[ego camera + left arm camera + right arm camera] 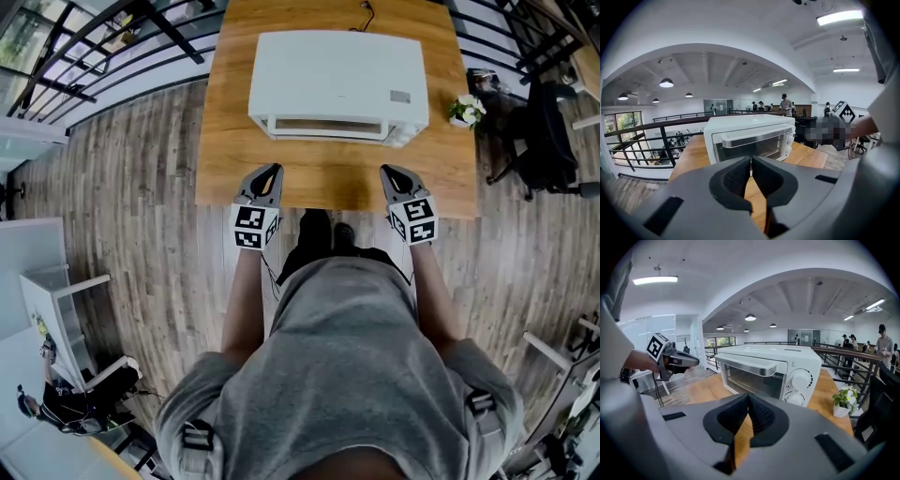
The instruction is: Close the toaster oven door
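A white toaster oven (337,84) stands at the back middle of the wooden table (225,141), its glass door upright and closed against the front (754,145) (754,376). The metal handle runs along the door's top edge. My left gripper (273,172) (751,161) hovers over the table's near edge, left of the oven, jaws shut with nothing between them. To the right of the oven front, my right gripper (386,173) (749,400) is level with it and also shut on nothing. Both are a short way in front of the oven and touch neither it nor the table.
A small potted plant (466,110) (844,401) sits at the table's right edge beside the oven's knobs (800,379). A dark office chair (548,141) stands right of the table. A black railing (103,47) runs behind and to the left. The person stands at the table's near edge.
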Demonstrator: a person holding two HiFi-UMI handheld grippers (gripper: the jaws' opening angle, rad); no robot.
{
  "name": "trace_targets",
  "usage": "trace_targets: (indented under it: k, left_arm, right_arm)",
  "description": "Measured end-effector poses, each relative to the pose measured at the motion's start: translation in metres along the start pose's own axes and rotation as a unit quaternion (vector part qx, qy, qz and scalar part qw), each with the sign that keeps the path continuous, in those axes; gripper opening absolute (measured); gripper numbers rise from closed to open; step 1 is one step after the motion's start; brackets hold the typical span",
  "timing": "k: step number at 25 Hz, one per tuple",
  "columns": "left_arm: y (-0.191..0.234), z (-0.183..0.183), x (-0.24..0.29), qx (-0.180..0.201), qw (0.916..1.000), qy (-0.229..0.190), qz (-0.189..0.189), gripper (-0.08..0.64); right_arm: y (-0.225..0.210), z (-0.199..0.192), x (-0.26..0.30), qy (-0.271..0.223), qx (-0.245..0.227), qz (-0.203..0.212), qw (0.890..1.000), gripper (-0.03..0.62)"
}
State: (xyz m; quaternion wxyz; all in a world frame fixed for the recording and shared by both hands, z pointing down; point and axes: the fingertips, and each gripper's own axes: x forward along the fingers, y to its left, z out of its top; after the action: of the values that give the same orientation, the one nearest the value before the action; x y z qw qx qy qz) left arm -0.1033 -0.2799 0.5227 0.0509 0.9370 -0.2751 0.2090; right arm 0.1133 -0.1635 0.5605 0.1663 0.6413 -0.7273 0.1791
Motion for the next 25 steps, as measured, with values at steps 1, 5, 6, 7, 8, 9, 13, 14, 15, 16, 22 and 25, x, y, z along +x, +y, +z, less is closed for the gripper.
trace_targets:
  k: [1,5,6,7,8,9,13,14,15,16,22,25]
  left_arm:
    - [-0.002,-0.001,-0.001,-0.001,1.0,0.0,-0.001,0.029]
    - [-0.009,-0.003,-0.004,0.002,1.0,0.004,-0.004,0.03]
    - [-0.011,-0.003,-0.004,0.003,1.0,0.004,-0.004,0.03]
    - [-0.012,-0.002,-0.004,0.003,1.0,0.004,-0.004,0.03]
    - [-0.013,-0.002,-0.004,0.003,1.0,0.003,-0.004,0.029]
    - [-0.014,-0.002,-0.004,0.002,1.0,0.004,-0.004,0.029]
    - [-0.017,-0.001,-0.004,0.003,1.0,0.005,-0.002,0.029]
    - [-0.017,-0.001,-0.004,0.002,1.0,0.005,-0.002,0.029]
    - [-0.018,0.0,-0.003,0.002,1.0,0.006,-0.002,0.03]
    - [-0.019,0.0,-0.003,0.001,1.0,0.006,-0.003,0.03]
    - [-0.026,0.003,-0.004,0.005,0.9999,0.011,-0.004,0.029]
    - [-0.028,0.002,-0.004,0.007,0.9999,0.014,-0.005,0.031]
  right_arm:
    - [0.001,-0.002,-0.001,0.001,-0.001,0.001,1.0,0.005]
    - [0.003,-0.005,-0.006,0.004,-0.002,0.005,1.0,0.005]
    - [0.003,-0.006,-0.007,0.004,-0.003,0.006,1.0,0.005]
    - [0.003,-0.006,-0.007,0.004,-0.003,0.007,1.0,0.005]
    - [0.003,-0.006,-0.007,0.005,-0.004,0.008,1.0,0.005]
    - [0.003,-0.007,-0.008,0.005,-0.004,0.009,1.0,0.005]
    - [0.001,-0.009,-0.01,0.004,-0.003,0.011,1.0,0.005]
    - [0.001,-0.01,-0.011,0.003,-0.001,0.011,1.0,0.005]
    - [0.001,-0.01,-0.011,0.004,0.001,0.013,1.0,0.005]
    - [0.0,-0.01,-0.012,0.004,0.004,0.014,1.0,0.005]
    - [-0.003,-0.012,-0.011,0.0,0.008,0.026,1.0,0.005]
    - [-0.002,-0.01,-0.007,-0.003,0.006,0.032,0.999,0.005]
